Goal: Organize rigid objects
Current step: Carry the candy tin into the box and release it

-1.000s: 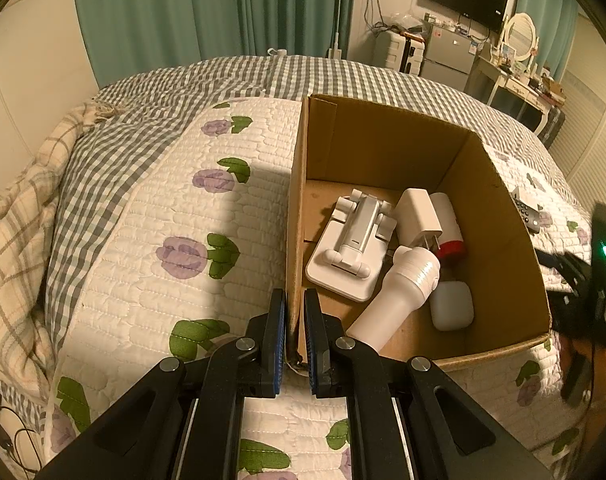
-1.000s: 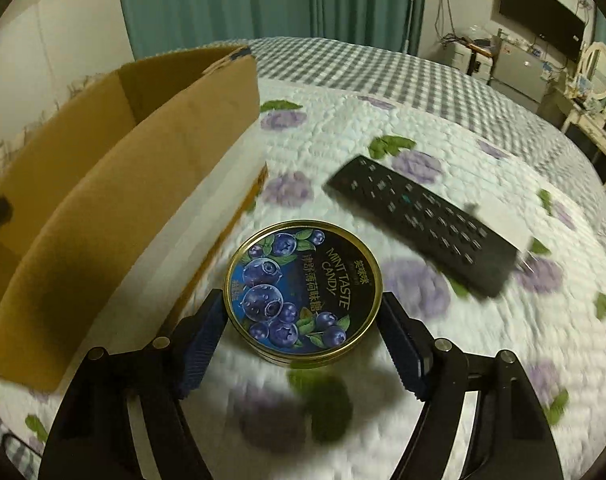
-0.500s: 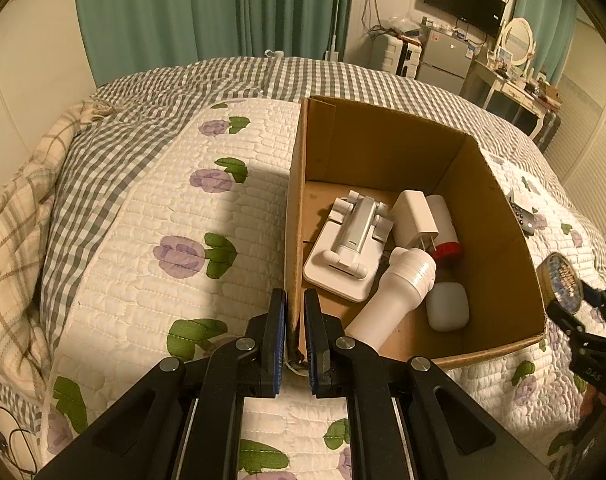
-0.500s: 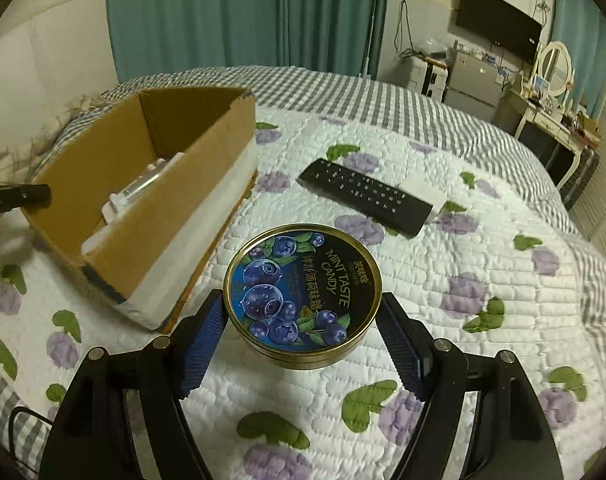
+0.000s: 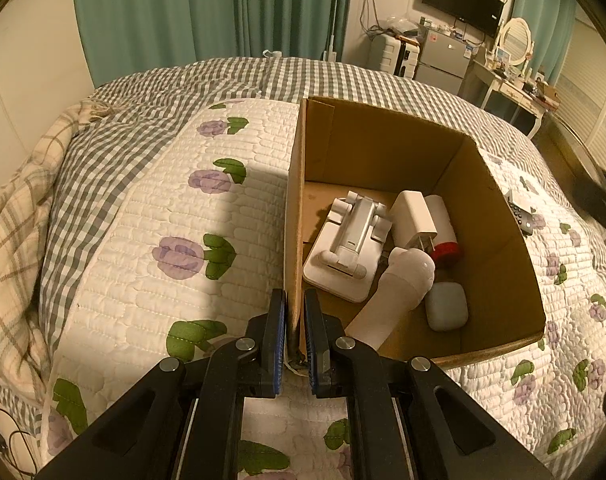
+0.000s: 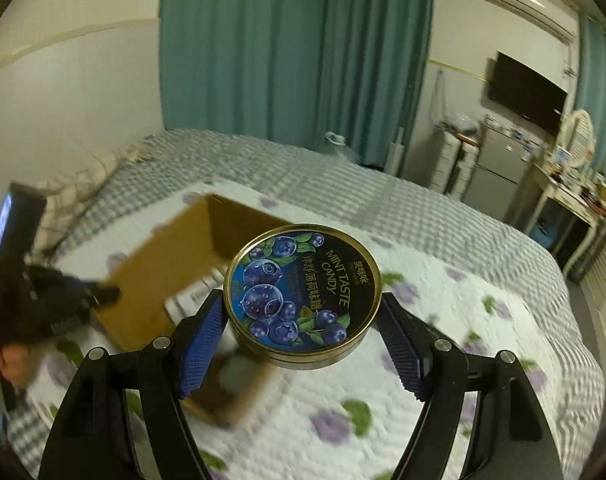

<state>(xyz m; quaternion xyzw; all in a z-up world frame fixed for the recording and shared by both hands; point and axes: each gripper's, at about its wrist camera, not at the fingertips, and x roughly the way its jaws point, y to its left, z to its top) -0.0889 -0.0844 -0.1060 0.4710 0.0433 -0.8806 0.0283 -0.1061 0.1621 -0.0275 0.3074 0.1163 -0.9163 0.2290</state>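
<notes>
- The right gripper (image 6: 303, 330) was clamped on the candy tin (image 6: 303, 296), held above the quilt at 12 o'clock from its fingers.
- The left gripper (image 5: 293, 334) pinched the cardboard box (image 5: 499, 240) wall, contents at 2 o'clock.

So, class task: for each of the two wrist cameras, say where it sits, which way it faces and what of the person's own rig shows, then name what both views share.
Left wrist: sits on the left gripper, looking down over the bed into the cardboard box; its fingers clamp the box's near wall.
Right wrist: sits on the right gripper, raised above the bed, facing the curtains; its fingers grip the candy tin, and the left gripper shows blurred at left.
Shared: the cardboard box, quilt, curtains and wall television.
</notes>
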